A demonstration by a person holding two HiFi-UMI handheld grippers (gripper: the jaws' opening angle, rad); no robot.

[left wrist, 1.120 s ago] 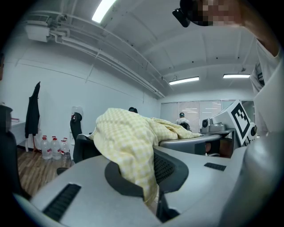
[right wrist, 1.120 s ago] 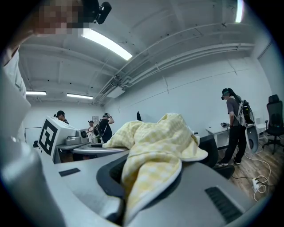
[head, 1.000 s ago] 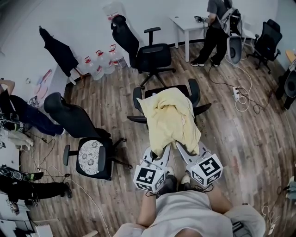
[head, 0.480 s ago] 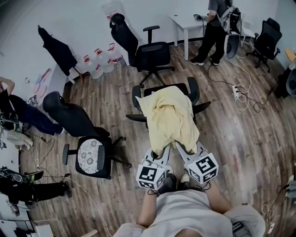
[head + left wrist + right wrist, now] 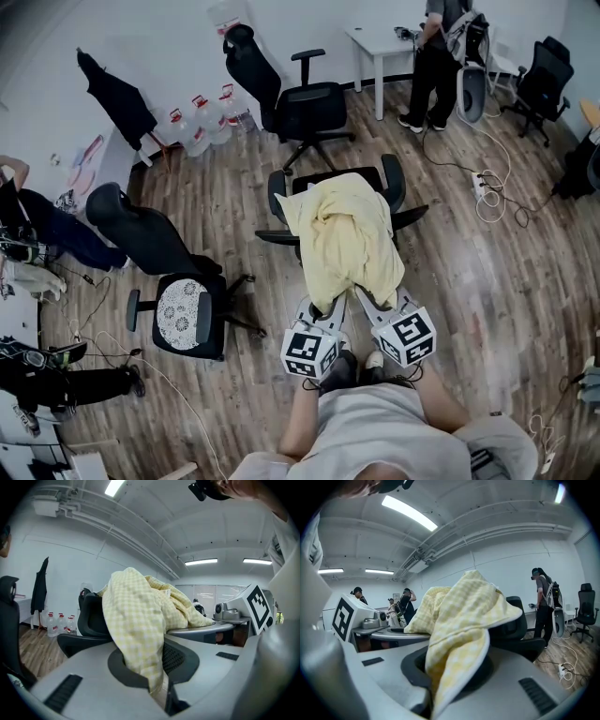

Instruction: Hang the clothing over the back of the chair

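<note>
Pale yellow checked garment (image 5: 342,239) at the centre of the head view, draped over the backrest of a black office chair (image 5: 392,184) and hanging down the near side towards the person; its lower hem is gathered at two points just below centre; left gripper (image 5: 330,309) with jaws pressed together on the hem's left corner, the cloth (image 5: 140,620) rising from the pinch (image 5: 157,686) in the left gripper view; right gripper (image 5: 372,306) likewise pinching the hem's right corner, a white-edged fold (image 5: 464,616) running down into its closed jaws (image 5: 433,700) in the right gripper view; the two grippers lie side by side, their marker cubes towards the person; second black chair (image 5: 300,103) above centre; chair with a patterned seat cushion (image 5: 183,314) at left; water bottles (image 5: 202,127) and a dark hanging coat (image 5: 117,98) at upper left; white table (image 5: 380,47) and a standing person (image 5: 436,66) at upper right; cables (image 5: 492,192) on the wooden floor (image 5: 506,281) at right.
</note>
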